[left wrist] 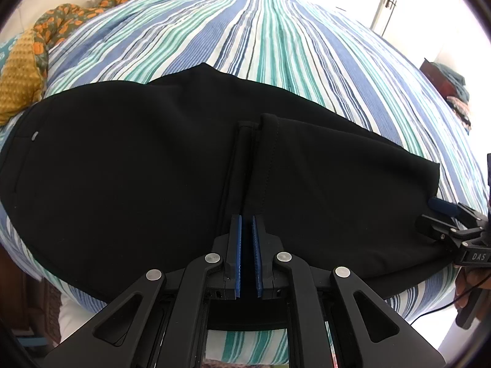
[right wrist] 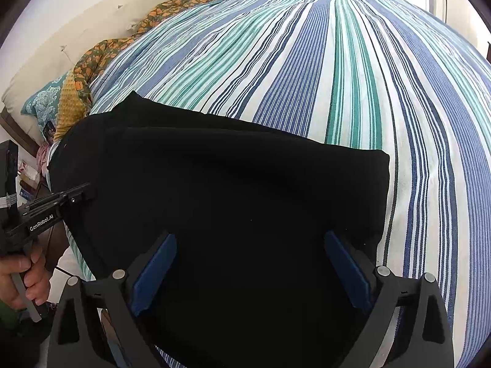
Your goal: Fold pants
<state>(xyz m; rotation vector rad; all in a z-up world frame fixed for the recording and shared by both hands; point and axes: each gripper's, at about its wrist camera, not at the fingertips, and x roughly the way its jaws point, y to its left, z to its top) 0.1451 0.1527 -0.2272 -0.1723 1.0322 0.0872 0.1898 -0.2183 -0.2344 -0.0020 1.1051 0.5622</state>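
Lying flat on striped bedspread [right wrist: 353, 76]: black pants [left wrist: 122, 168], long axis running left-right. Left gripper [left wrist: 247, 230] clenched, apparently pinching hem at near edge. Right gripper [right wrist: 250, 263] spread wide, empty, hovering over fold end, nearer it.

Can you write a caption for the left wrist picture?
Left gripper pinches black pants on a striped bed.

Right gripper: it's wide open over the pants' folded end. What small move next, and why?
Probably close the right gripper on the near edge of the black pants. Its blue pads straddle the cloth without pinching it, while the left gripper is already shut at the hem. With both ends held, the next fold could be lifted evenly across the striped bedspread.
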